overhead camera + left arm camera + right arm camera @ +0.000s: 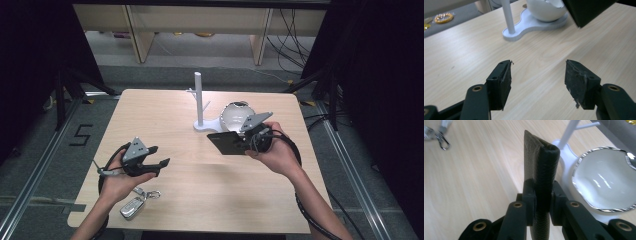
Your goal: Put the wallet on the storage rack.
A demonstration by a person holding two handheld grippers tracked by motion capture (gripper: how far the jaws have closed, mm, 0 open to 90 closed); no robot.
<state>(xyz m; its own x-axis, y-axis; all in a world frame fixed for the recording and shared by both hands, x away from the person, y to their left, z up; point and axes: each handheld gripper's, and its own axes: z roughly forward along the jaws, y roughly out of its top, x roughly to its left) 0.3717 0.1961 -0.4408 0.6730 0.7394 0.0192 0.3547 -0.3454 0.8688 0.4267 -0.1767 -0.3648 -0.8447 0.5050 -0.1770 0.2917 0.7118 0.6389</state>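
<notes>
1. High view: right gripper (239, 141) clamps a black wallet (226, 143) w/ jaws pressed tight on it, holding it lifted just in front of the white stand (200, 107) and its white bowl (234, 114).
2. Left gripper (159, 156) hovers over bare table (165, 107) near the front-left, jaws spread wide, nothing btwn them.
3. Right gripper view: wallet (541, 157) sits edge-on, folded spine gripped btwn the pads; bowl (604, 180) close beside it.
4. Keys w/ fob (136, 202) lie by the person's left forearm, well apart from the wallet.
5. Likely step: carry wallet to the bowl. To do it well: keep the squeeze firm on the spine, hold it level, clear the stand's pegs, lower before letting go; left gripper should stay out of the path.
</notes>
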